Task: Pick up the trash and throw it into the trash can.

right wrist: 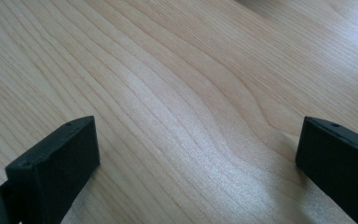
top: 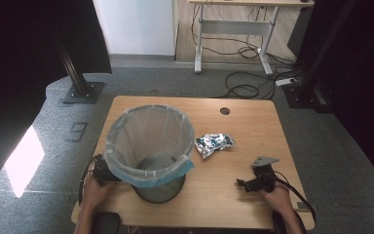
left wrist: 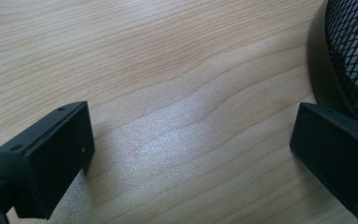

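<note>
Notes from my station, taking the mesh bin [top: 151,151] as my landmark. It stands upright on the near-left part of the wooden table [top: 243,126], a pale liner bag [top: 148,124] folded over its rim, with a blue edge hanging on the near side.

Left gripper [top: 101,171]: I see it low at the bin's left side, close to the base, a hand behind it at the table's near edge. In the left gripper view [left wrist: 191,158] both jaws stand wide apart with bare wood between them, nothing gripped. The bin's black mesh wall and base ring [left wrist: 349,60] sit just past the jaw on the right of that view; I cannot tell whether that jaw touches the ring.

Right gripper [top: 246,184]: well to the right of the bin, near the table's front edge, resting low over the wood and pointing toward the bin. In the right gripper view [right wrist: 198,158] its jaws are spread wide, only wood grain between them, holding nothing.

Crumpled foil wrapper [top: 214,144]: lying flat on the table just right of the bin's rim, beyond the right gripper and apart from both grippers.
</note>
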### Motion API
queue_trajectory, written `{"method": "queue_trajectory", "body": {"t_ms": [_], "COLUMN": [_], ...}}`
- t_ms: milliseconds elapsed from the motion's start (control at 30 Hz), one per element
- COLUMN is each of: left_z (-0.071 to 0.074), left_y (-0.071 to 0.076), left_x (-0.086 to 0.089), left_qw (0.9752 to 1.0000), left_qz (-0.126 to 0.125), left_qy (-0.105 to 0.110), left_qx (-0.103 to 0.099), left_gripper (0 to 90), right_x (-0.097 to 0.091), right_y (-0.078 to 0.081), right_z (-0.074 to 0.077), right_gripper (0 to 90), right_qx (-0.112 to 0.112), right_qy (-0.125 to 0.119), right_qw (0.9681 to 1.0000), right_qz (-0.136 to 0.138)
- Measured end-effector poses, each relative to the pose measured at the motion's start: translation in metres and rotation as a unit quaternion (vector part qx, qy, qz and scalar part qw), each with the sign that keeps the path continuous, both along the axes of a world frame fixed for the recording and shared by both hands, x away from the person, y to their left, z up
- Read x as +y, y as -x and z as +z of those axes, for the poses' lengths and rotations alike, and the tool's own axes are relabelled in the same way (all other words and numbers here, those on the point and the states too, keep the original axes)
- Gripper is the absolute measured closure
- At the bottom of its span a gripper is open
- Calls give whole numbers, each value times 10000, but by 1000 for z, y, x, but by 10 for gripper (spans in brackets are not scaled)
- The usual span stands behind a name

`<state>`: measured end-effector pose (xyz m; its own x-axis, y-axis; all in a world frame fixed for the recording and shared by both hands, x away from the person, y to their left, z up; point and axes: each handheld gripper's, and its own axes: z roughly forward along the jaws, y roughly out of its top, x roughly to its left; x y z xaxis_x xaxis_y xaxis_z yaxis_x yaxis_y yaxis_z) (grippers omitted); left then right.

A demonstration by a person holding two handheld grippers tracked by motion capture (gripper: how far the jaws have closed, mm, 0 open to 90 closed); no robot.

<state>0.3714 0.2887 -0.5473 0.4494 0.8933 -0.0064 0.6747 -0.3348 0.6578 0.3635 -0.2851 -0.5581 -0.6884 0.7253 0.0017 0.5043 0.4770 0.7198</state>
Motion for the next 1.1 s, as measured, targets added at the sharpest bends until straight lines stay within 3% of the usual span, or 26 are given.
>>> {"method": "queue_trajectory", "body": {"t_ms": [700,833,967,1100], "left_z": [0,0,0,0], "left_y": [0,0,0,0], "left_x": [-1,-1,-1,-1], "left_qw": [10000,10000,10000,10000], "left_qz": [19,19,19,19], "left_qy": [-11,-9,-9,-10], "left_qx": [-21,-21,-21,-21], "left_gripper": [0,0,0,0], "right_x": [1,3,3,4], "right_y": [0,-2,-6,-10], "right_z": [0,6,12,17], "right_gripper": [0,0,0,0], "right_qx": [28,101,22,69], "right_qy": [7,190,24,71], "right_qw": [10000,9998,9999,9999], "right_qz": [-29,-19,-116,-137]}}
